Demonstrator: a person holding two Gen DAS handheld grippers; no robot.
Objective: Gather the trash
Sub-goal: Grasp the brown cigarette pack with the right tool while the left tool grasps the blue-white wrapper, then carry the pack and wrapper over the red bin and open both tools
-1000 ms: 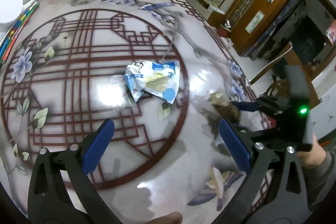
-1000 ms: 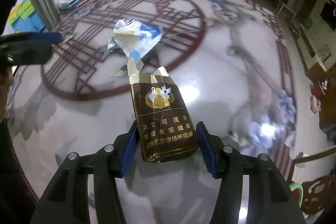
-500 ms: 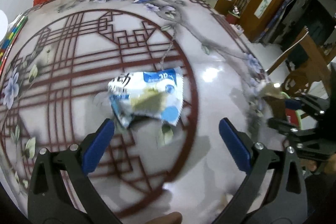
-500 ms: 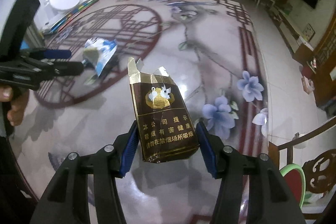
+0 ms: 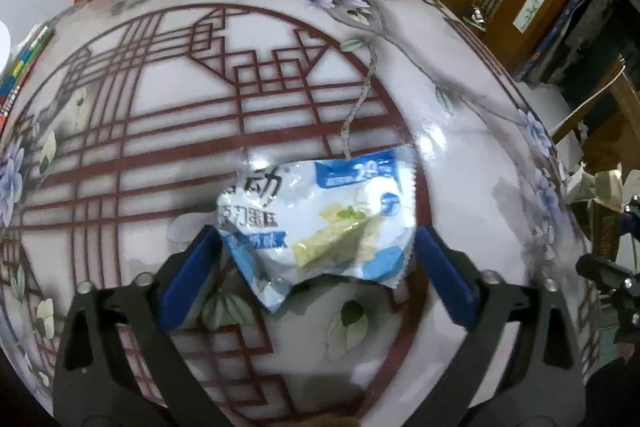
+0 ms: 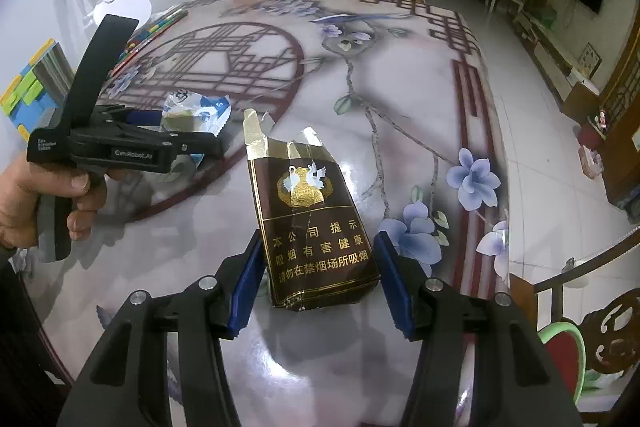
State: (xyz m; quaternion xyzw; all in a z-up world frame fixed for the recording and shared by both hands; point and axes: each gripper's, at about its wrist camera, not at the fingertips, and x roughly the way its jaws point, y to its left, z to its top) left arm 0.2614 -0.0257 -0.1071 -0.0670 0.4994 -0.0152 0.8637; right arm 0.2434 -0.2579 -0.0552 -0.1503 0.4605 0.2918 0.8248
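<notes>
The left tongs [image 5: 316,267] straddle the blue-and-white snack wrapper [image 5: 320,223] lying on the patterned bench [image 5: 480,155], their jaws closing, pads not yet pressing. The right tongs [image 6: 318,281] clamp a torn brown cigarette pack [image 6: 312,219], lifted above the bench.

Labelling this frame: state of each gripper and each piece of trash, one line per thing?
Left gripper: jaws closing, astride the wrapper, pads not pressing yet.
Crumpled blue-and-white plastic snack wrapper: lying on the table, torn open, not gripped.
Right gripper: shut on the pack, held above the table.
Dark brown paper cigarette pack: torn open at top, creased, clamped at its lower end.
Glossy floral-patterned table: bears the wrapper.
</notes>
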